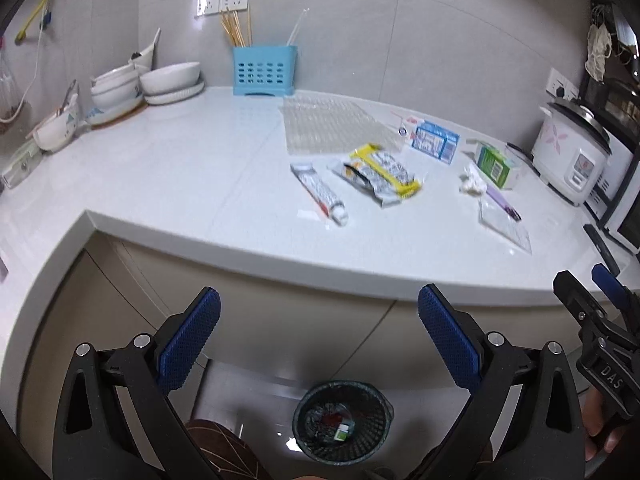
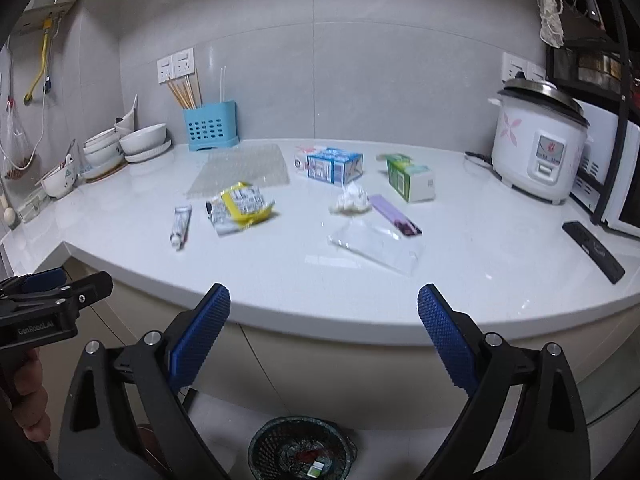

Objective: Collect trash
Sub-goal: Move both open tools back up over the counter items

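Most of the trash is left on the counter [image 2: 460, 264] — a tube [image 1: 318, 193], a yellow wrapper [image 1: 380, 174], a blue carton [image 2: 334, 166], a green box [image 2: 410, 180], a tissue [image 2: 350, 200] and a clear bag [image 2: 376, 242]. A few scraps are seen in the bin [image 1: 342, 420] on the floor below. The left gripper [image 1: 320, 320] and right gripper [image 2: 324, 320] are held short of the counter edge — jaws spread wide, nothing grasped or touched.

A home kitchen: white countertop [image 2: 280, 264], rice cooker [image 2: 536, 152], stacked bowls [image 2: 140, 140], chopstick holder [image 2: 210, 126].

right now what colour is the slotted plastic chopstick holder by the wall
Light blue; the slotted plastic chopstick holder shows best in the left wrist view.
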The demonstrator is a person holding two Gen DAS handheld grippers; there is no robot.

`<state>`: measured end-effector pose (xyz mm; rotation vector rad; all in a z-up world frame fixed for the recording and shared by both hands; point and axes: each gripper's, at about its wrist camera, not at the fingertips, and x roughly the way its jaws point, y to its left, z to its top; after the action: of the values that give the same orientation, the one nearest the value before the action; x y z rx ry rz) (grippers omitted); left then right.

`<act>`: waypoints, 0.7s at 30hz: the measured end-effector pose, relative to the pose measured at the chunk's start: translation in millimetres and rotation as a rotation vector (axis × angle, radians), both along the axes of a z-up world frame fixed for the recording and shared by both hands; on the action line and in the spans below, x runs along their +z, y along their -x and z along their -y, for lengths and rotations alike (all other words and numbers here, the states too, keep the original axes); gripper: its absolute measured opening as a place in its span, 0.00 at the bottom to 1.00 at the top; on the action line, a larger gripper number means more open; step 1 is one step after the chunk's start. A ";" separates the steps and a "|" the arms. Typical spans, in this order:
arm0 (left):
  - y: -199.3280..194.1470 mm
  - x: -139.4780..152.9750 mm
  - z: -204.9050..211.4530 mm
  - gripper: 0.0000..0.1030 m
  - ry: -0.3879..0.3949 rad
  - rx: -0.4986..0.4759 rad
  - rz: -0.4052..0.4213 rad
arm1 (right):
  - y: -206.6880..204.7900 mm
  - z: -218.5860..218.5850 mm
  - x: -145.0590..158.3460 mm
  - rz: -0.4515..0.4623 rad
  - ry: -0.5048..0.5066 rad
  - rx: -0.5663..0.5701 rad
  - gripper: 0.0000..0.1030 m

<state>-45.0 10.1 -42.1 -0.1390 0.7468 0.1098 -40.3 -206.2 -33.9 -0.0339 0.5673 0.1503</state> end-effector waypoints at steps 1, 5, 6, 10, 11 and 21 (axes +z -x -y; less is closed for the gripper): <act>-3.9 4.2 -1.4 0.94 -0.008 0.004 0.001 | -4.0 -1.4 6.3 0.006 0.003 0.000 0.88; -24.9 21.4 -5.5 0.94 -0.009 0.017 -0.011 | -28.9 -5.4 28.0 0.002 0.000 0.006 0.88; -30.5 24.3 -5.8 0.94 -0.009 0.017 -0.016 | -36.4 -5.1 32.6 -0.007 -0.006 0.006 0.88; -58.3 31.0 -7.4 0.94 -0.025 0.030 -0.038 | -73.9 -4.2 41.3 -0.052 -0.007 -0.014 0.88; -66.7 31.2 -9.4 0.94 -0.026 0.036 -0.046 | -85.1 -4.4 41.2 -0.069 -0.004 -0.023 0.88; -146.5 -3.0 -19.9 0.94 -0.010 0.066 -0.189 | -187.5 -4.0 9.2 -0.261 0.008 -0.071 0.76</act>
<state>101.5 30.0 -45.1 -0.1454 0.9307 0.1917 147.3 -202.2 -24.7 -0.0014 0.8287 0.0836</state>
